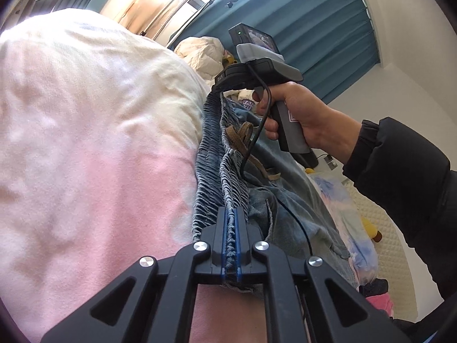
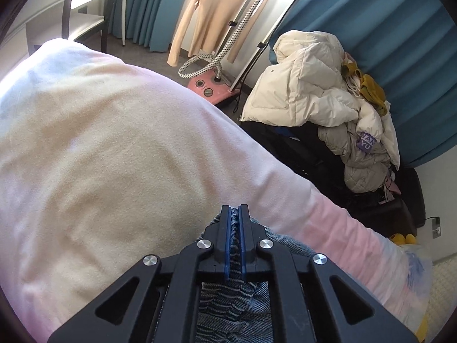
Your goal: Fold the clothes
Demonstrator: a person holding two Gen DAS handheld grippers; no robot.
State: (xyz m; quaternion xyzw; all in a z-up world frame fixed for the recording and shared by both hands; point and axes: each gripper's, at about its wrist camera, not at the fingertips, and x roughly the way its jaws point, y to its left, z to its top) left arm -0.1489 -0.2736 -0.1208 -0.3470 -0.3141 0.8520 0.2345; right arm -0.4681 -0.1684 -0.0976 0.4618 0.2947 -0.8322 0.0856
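The left gripper (image 1: 230, 228) is clamped on the elastic waistband (image 1: 211, 171) of a pair of denim trousers (image 1: 288, 205), the gathered blue fabric pinched between its blue pads. The right gripper (image 2: 234, 228) is clamped on the same waistband at its other end, with ribbed denim bunched between its pads. In the left wrist view, the person's hand (image 1: 297, 117) squeezes that tool's handle.

The trousers lie along the near edge of the bed, on the pink and cream blanket (image 1: 85, 143), with the waistband strung between the two grips and a brown drawstring (image 1: 242, 143) hanging loose on the denim.

To do this step well, I judge both grips should stay firm and level while the waistband is drawn taut, so the legs hang or lie straight before any fold. The drawstring looks likely to snag or bunch, and it is best kept inside the fold. The tool's black cable (image 1: 257, 131) trails over the cloth and should be kept out of the crease.

Beyond the bed, a cream puffer jacket (image 2: 308, 85) tops a clothes pile; a purple tag (image 2: 368, 142) there reads roughly "WAN YU", though part of it is hidden. A pink garment steamer (image 2: 211, 88) stands by the teal curtain (image 2: 385, 28); no brand on it is legible.
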